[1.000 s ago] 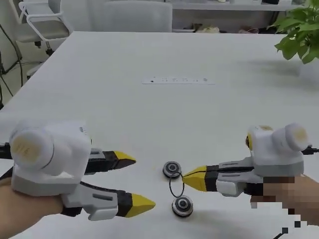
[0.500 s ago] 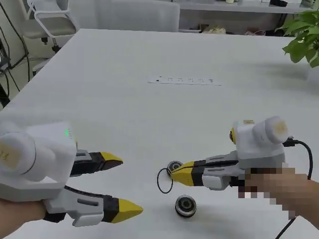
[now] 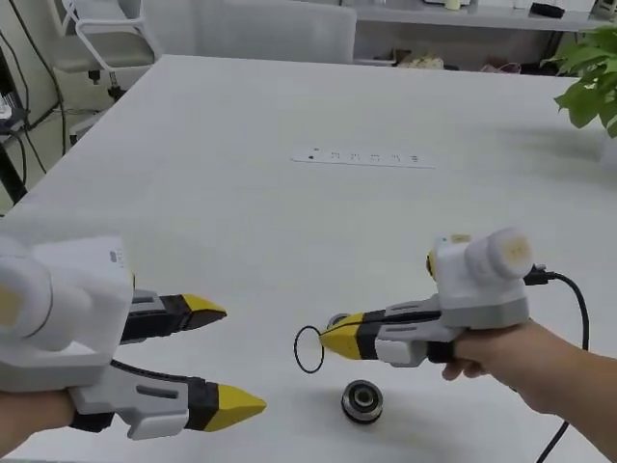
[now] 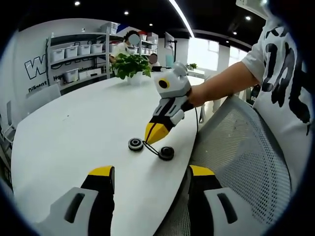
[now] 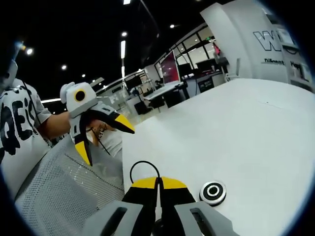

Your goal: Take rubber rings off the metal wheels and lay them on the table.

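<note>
The right gripper (image 3: 330, 338) has its yellow-tipped jaws pressed together on the edge of a rubber ring (image 3: 308, 349). The ring is a thin black loop standing open just beyond the tips. Whether its lower edge touches the table (image 3: 289, 222) I cannot tell. It sits up and to the left of the near metal wheel (image 3: 362, 400), a small dark disc with a shiny hub lying flat. A second wheel (image 4: 136, 144) lies just beyond the near wheel, partly behind the right gripper's tips. Well left of the near wheel, the left gripper (image 3: 231, 359) hovers with its jaws spread wide, holding nothing.
</note>
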The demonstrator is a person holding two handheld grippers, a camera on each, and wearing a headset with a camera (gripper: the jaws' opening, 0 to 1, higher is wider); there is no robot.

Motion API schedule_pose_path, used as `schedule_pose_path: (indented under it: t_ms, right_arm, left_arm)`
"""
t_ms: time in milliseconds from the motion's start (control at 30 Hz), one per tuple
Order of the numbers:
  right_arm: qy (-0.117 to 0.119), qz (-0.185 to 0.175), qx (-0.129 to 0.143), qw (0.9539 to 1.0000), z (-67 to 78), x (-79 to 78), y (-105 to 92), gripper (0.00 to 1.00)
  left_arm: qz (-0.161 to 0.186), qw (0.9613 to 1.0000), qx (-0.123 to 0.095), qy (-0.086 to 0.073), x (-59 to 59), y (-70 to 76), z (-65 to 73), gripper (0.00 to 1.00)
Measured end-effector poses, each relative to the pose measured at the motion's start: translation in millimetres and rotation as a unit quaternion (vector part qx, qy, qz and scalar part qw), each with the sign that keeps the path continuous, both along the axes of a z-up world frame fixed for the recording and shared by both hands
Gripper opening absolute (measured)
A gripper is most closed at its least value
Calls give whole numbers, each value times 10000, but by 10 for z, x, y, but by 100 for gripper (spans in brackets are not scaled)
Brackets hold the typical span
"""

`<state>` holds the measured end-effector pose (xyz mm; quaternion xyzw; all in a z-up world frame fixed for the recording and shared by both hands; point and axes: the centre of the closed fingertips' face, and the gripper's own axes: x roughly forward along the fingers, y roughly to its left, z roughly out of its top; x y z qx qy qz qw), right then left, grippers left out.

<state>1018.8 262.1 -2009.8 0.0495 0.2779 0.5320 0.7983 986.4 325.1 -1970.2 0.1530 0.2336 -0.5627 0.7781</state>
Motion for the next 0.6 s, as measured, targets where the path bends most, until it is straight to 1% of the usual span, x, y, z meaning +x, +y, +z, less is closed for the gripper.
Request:
schedule_pose_path:
  t_ms: [333,600]
  right_arm:
    - [31,-7,-125,9999,-83,14,14,0]
    - [106,61,-296,9995,-194,0,27,0]
  left_arm:
    - [15,10000,27,28,11,13,-22,57]
    - [13,10000,63,26,8,26,-29,57]
